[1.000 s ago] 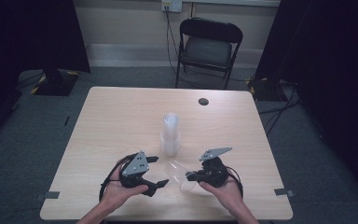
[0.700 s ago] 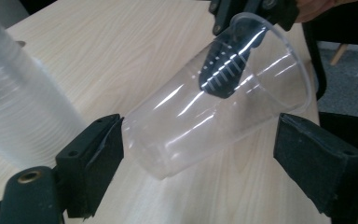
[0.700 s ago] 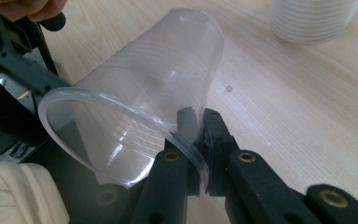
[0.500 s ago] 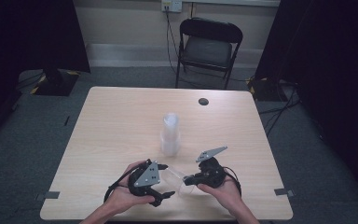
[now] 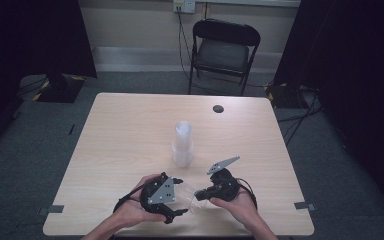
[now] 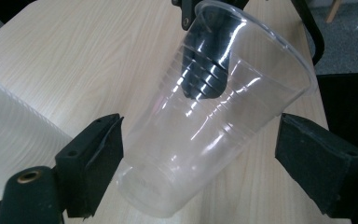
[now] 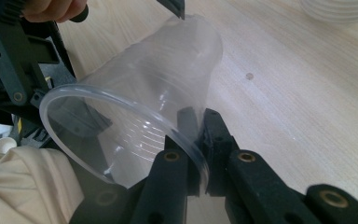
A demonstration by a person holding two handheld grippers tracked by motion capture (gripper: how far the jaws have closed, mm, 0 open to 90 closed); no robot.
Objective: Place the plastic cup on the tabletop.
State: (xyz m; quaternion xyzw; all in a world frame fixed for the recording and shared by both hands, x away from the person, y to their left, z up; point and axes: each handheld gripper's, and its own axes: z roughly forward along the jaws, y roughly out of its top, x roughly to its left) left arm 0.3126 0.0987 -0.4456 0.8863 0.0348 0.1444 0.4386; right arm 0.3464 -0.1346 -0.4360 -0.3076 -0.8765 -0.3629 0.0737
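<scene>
A clear plastic cup [image 5: 192,198] lies tilted above the table's near edge between both hands. My right gripper [image 7: 198,135] is shut on the cup's rim [image 7: 186,147], with one finger inside the cup [image 6: 205,70] and the other outside. My left gripper [image 6: 200,144] stands open with its jaws on either side of the cup's base [image 6: 168,186]. Its left pad sits close against the cup wall and the right pad is well apart. In the high view the left gripper [image 5: 179,197] faces the right gripper [image 5: 201,194] across the cup.
A tall stack of clear cups [image 5: 183,144] stands at the table's middle, just beyond the hands. A dark round hole [image 5: 218,108] marks the far side of the wooden table [image 5: 120,130]. A black folding chair [image 5: 222,52] stands behind it.
The left hand has moved right and toward the near edge, bringing its open jaws around the cup's base. The right hand and the cup have stayed put.
</scene>
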